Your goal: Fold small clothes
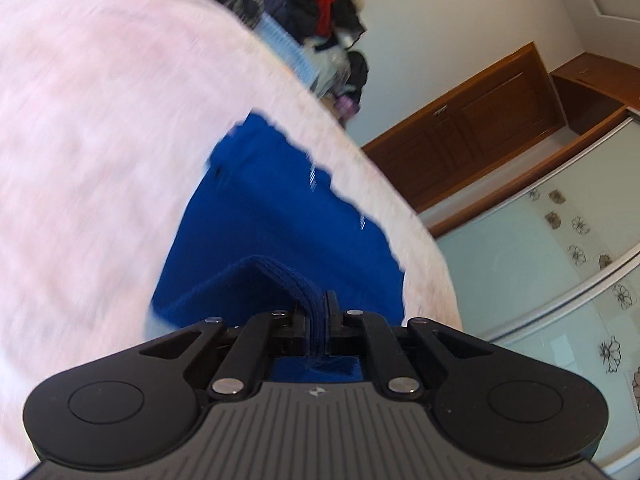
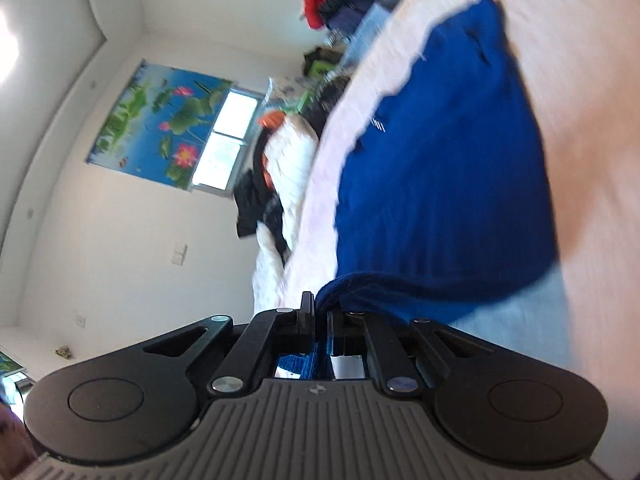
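A bright blue knit garment (image 1: pixel 280 216) lies spread on a pale pink bed cover (image 1: pixel 100 140). In the left wrist view my left gripper (image 1: pixel 318 312) is shut on a ribbed hem corner of that garment, which is lifted off the cover. In the right wrist view the same blue garment (image 2: pixel 448 152) stretches away over the pink cover (image 2: pixel 580 80), and my right gripper (image 2: pixel 320 312) is shut on another rolled edge of it. Both views are tilted and blurred.
A heap of dark and red clothes (image 1: pixel 316 4) lies past the bed's far edge. Brown wooden cabinets (image 1: pixel 480 128) and a glass sliding door with flower prints (image 1: pixel 560 264) stand on one side. White bedding (image 2: pixel 288 168), a lotus poster (image 2: pixel 160 120) and a window (image 2: pixel 228 140) fill the other.
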